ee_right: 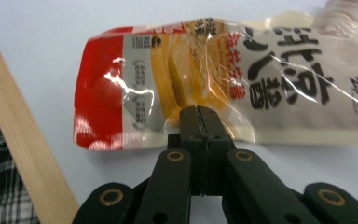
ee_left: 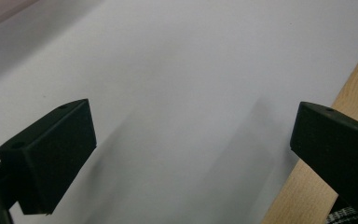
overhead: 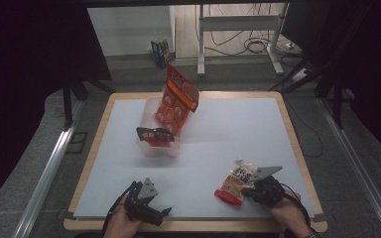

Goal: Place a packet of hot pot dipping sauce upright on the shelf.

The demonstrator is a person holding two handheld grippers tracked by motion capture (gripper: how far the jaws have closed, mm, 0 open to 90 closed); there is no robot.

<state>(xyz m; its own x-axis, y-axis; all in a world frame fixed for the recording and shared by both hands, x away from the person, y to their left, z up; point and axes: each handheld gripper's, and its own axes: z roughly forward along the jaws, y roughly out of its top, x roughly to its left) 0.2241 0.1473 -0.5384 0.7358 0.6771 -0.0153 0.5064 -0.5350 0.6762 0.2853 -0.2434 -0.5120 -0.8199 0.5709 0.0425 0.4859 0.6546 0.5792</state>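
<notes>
The snack pouch (ee_right: pixel 223 88) is glossy, crinkled plastic film that catches glare. The right gripper (ee_right: pixel 200 122) is matt black plastic with brass-coloured rivets. The bench (overhead: pixel 238 129) has a smooth, matt white top and a pale wood edge.

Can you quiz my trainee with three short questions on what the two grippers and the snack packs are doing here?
1. True or false: the right gripper has its fingers closed on the pouch.
2. What lies between the left gripper's fingers?
3. Where does the orange pack sit? A) flat on the table B) in the clear container

Key: 1 true. 2 nothing, just bare table; the fingers are apart. 3 B.
</notes>
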